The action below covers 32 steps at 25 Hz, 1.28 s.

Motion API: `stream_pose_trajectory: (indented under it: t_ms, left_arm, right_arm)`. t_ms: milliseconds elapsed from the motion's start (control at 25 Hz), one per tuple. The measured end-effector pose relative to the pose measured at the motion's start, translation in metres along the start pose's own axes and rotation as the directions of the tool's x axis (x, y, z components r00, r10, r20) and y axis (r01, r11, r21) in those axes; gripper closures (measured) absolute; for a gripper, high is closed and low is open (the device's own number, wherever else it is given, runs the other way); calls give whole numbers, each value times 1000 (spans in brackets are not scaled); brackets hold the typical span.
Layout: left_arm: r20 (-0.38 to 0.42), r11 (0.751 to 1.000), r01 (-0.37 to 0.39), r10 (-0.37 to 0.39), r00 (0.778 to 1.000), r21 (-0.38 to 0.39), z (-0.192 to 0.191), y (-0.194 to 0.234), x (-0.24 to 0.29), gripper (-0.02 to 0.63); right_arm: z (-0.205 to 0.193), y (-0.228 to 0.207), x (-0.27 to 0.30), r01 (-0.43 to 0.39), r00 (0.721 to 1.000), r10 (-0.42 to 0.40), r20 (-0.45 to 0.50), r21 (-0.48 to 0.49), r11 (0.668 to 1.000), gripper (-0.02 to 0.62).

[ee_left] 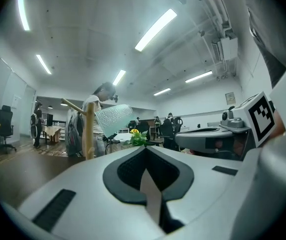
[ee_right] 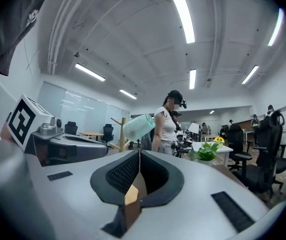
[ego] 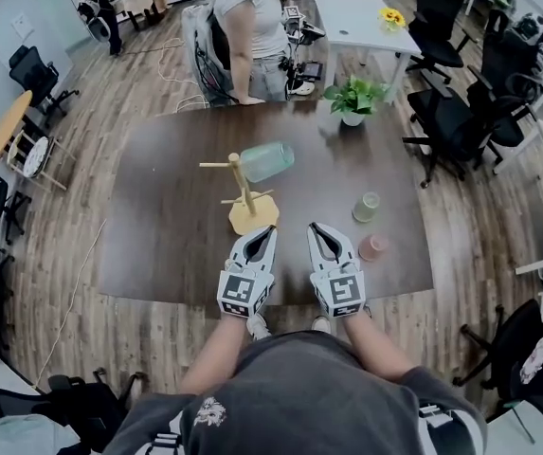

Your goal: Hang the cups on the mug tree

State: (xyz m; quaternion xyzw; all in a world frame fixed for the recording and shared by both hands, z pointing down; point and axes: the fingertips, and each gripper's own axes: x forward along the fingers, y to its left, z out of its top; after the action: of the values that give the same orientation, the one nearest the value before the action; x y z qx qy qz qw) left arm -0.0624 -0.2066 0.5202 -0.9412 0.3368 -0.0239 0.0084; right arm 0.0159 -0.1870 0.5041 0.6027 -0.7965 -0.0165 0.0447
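Note:
A wooden mug tree [ego: 244, 197] stands mid-table on a round base, with a pale green cup [ego: 266, 161] hung on its upper right peg. Two more cups rest on the dark table [ego: 157, 245] to the right: a clear greenish one [ego: 367, 207] and a pink one [ego: 373, 246]. My left gripper [ego: 260, 235] is shut and empty just in front of the tree's base. My right gripper [ego: 324, 232] is shut and empty beside it, left of the pink cup. The left gripper view shows the tree [ee_left: 88, 134] and hung cup [ee_left: 114, 119] beyond the jaws; the right gripper view shows the same cup [ee_right: 139, 126].
A potted plant [ego: 353, 98] sits at the table's far edge. A person [ego: 250, 27] stands behind that edge. Black office chairs [ego: 446, 126] crowd the right side, and a white table [ego: 371, 22] with yellow flowers lies farther back.

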Motion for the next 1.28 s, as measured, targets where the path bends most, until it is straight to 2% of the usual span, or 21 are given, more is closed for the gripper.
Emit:
stream_pose_trajectory:
  t_ms: [320, 600, 840, 1080, 1160, 1240, 1280]
  left_arm:
    - [-25, 995, 101, -101, 995, -13, -12, -57, 41, 606]
    - [-56, 983, 182, -184, 981, -25, -35, -113, 76, 606]
    - [-80, 974, 221, -224, 971, -44, -53, -150, 98, 606]
    - [-98, 973, 227, -231, 968, -49, -68, -167, 113, 606]
    - [-102, 973, 225, -229, 968, -50, -71, -170, 118, 606]
    - [-105, 974, 221, -225, 969, -49, -72, -171, 123, 606]
    - [-107, 975, 218, -222, 969, -49, -72, -172, 125, 606]
  right_arm:
    - [-34, -59, -47, 95, 993, -93, -71, 18, 995, 569]
    - [-74, -107, -84, 162, 975, -157, -157, 22, 986, 568]
    - [-107, -132, -106, 179, 960, -166, -224, 39, 983, 568]
    - [-116, -148, -112, 183, 961, -173, -216, 24, 983, 566]
    - [-120, -154, -112, 184, 959, -174, -223, 28, 982, 532]
    - [-127, -158, -111, 177, 957, -162, -242, 44, 983, 433]
    - [-131, -160, -110, 175, 954, -156, -254, 52, 983, 419]
